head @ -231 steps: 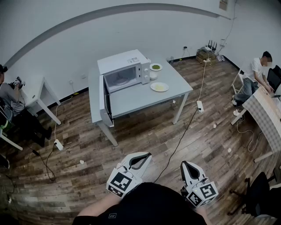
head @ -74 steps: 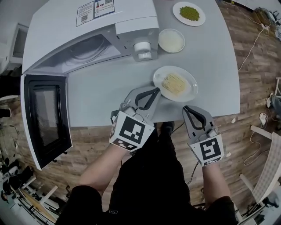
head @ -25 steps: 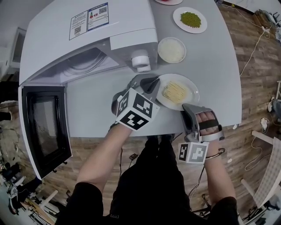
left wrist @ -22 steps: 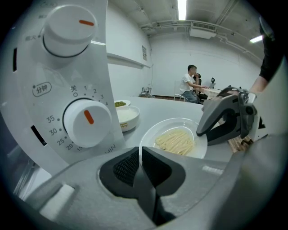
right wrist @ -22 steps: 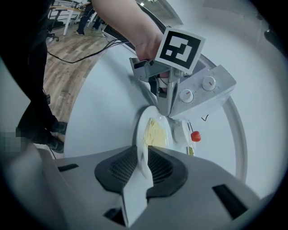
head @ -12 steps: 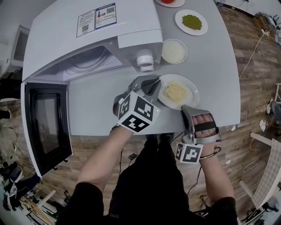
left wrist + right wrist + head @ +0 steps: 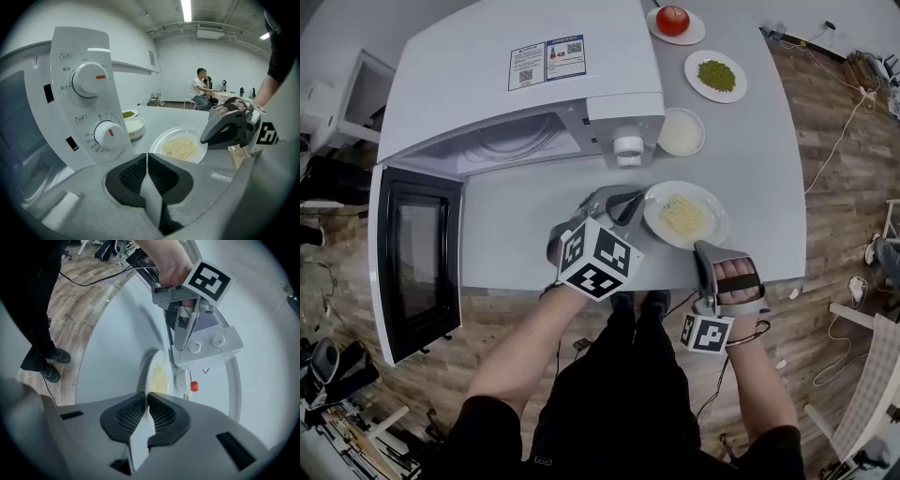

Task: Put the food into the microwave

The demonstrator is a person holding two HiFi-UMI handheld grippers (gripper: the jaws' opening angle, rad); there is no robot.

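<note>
A white plate of noodles (image 7: 684,214) lies on the grey table (image 7: 769,187), in front of the white microwave (image 7: 516,56) whose door (image 7: 417,262) hangs open to the left. My right gripper (image 7: 704,247) is at the plate's near right rim. In the right gripper view the plate (image 7: 157,373) stands edge-on, and the jaws of the gripper (image 7: 146,394) are closing with its rim between the pads. My left gripper (image 7: 627,200) is shut and empty, just left of the plate. In the left gripper view this gripper (image 7: 147,155) points at the plate (image 7: 180,146).
Beyond the noodles stand a bowl of white food (image 7: 681,131), a plate of green peas (image 7: 715,75) and a plate with a red fruit (image 7: 673,21). The microwave's control panel (image 7: 89,108) is close on the left. The table's front edge runs just below the grippers.
My right gripper has rolled and its jaws have narrowed onto the plate's near rim. My left gripper has lifted slightly beside the plate. The plate has stayed where it was.
</note>
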